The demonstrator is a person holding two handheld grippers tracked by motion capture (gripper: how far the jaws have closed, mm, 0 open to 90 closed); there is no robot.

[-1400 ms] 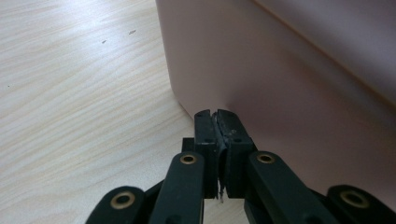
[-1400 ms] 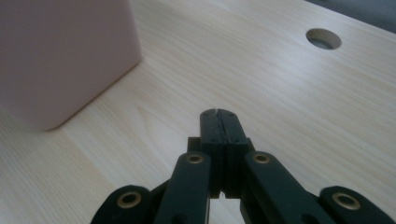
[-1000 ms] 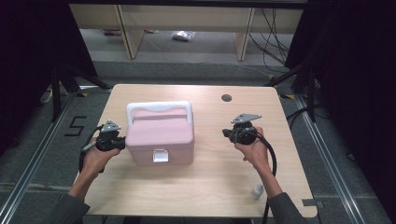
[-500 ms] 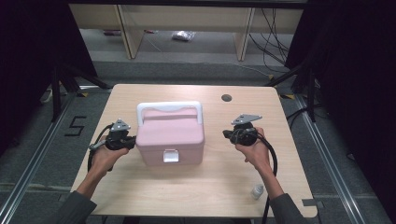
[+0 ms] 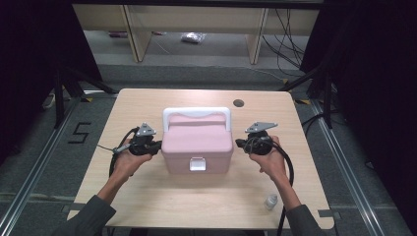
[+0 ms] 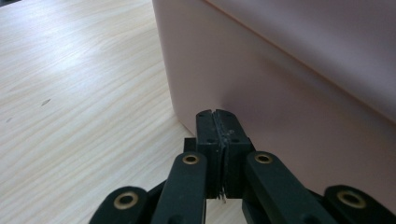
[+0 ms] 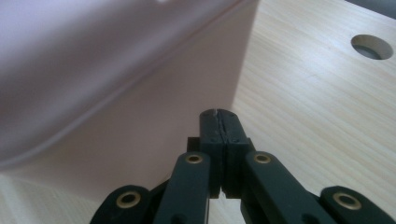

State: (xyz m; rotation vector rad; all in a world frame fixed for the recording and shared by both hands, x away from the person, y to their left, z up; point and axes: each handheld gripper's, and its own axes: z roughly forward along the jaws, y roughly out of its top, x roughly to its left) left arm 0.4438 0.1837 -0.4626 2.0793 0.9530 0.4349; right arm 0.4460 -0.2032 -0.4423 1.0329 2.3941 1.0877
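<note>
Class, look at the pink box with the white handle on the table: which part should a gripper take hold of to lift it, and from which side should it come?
Probably the white handle, from above. It arches over the lid of the pink box as a narrow bar that two jaws could close around. The box's side walls look broad and smooth, so the left gripper and right gripper, both shut beside them, have nothing there to pinch.
</note>
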